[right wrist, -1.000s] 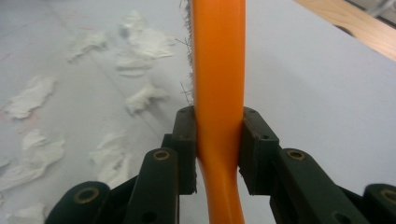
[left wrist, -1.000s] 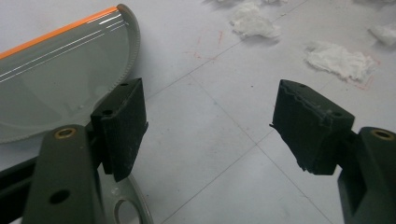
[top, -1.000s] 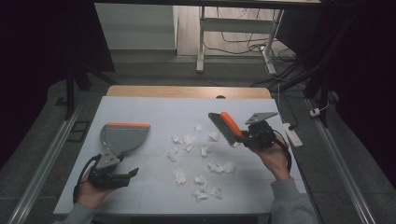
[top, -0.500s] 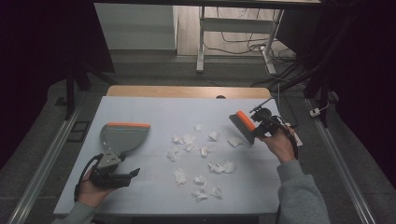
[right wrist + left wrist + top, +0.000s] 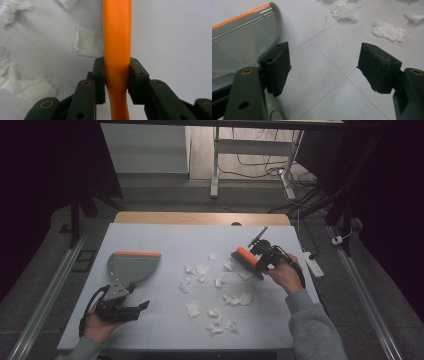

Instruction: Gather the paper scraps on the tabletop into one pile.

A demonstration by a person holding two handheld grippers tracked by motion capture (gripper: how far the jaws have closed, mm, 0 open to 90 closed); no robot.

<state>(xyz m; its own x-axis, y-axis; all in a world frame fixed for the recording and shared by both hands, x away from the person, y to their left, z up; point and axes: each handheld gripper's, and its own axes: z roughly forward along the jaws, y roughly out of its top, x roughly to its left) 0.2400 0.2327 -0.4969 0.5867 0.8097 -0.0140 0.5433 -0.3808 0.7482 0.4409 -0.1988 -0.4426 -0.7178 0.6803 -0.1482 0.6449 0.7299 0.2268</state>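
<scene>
We have the right tool point(image 5: 256, 260) clamped tight on the orange handle of the hand brush point(image 5: 245, 258); in the right gripper view the two black pads pinch that handle point(image 5: 117, 45) from either side, and it runs straight away from us up the middle of the frame. From above, the brush's long axis lies on a slant, from the upper left down to the lower right, with its dark bristle edge low over the desk point(image 5: 165, 232) at the right-hand margin of the paper scraps point(image 5: 220, 292). What the coming stroke turns on is this: the scraps lie to the left of the brush and toward us, scattered across the middle of the desk, and the grey dustpan point(image 5: 131, 267) lies beyond them again, farther left. So we judge the sweep must run leftward, with the brush's broad side across the line of travel. The dustpan's orange lip faces the far side of the desk rather than the scraps, and its handle points back toward our left hand; it will likely need turning or sliding to meet the pile. Our left tool point(image 5: 122, 309) is the nearer one to the pan, just beside its handle, and in the left gripper view its jaws stand wide apart with nothing between them, one pad point(image 5: 277, 67) close by the pan's curved wall point(image 5: 275, 27).
</scene>
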